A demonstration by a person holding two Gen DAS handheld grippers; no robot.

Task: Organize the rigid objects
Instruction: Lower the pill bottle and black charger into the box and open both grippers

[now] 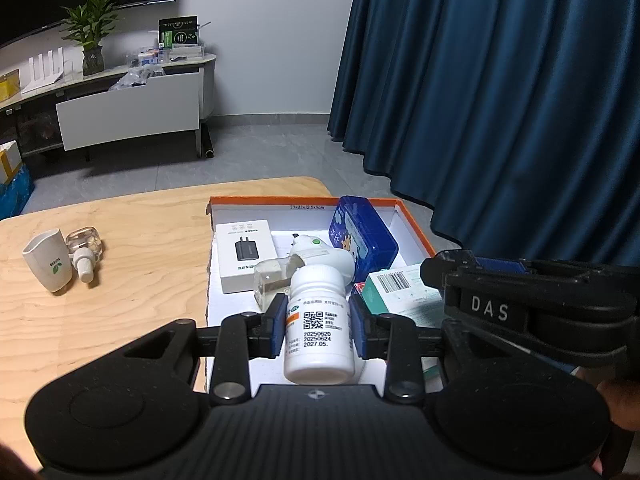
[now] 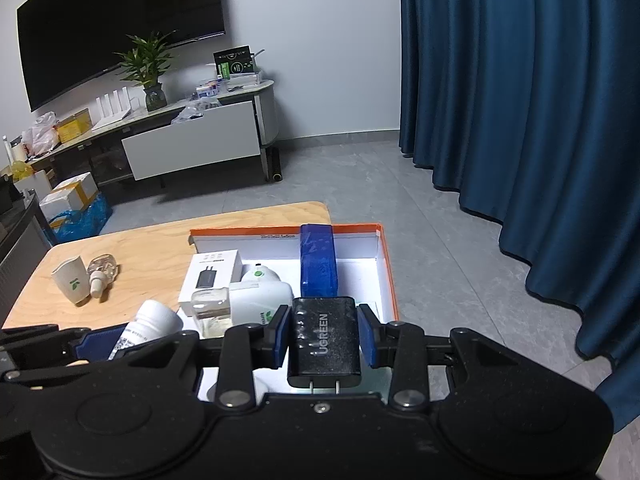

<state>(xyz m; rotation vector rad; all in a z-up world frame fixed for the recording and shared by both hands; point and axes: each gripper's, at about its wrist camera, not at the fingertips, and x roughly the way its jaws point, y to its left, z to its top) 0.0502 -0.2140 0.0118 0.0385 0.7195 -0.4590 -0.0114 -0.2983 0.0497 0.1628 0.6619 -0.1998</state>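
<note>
Both items are best lowered onto bare floor of the orange-rimmed box [image 2: 387, 276], clear of what lies inside. The left tongs [image 1: 319, 330] are pinched on a white pill bottle [image 1: 318, 328]; the right tongs [image 2: 325, 340] are clamped on a black charger [image 2: 325, 342], both above the box.

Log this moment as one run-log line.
left gripper: shut on pill bottle | right gripper: shut on black charger | both above orange-rimmed box | cup on table

Black UGREEN charger [image 2: 325, 342] between right gripper [image 2: 325, 340] fingers [image 2: 282, 334], seemingly above orange-rimmed box [image 2: 386, 264].
</note>
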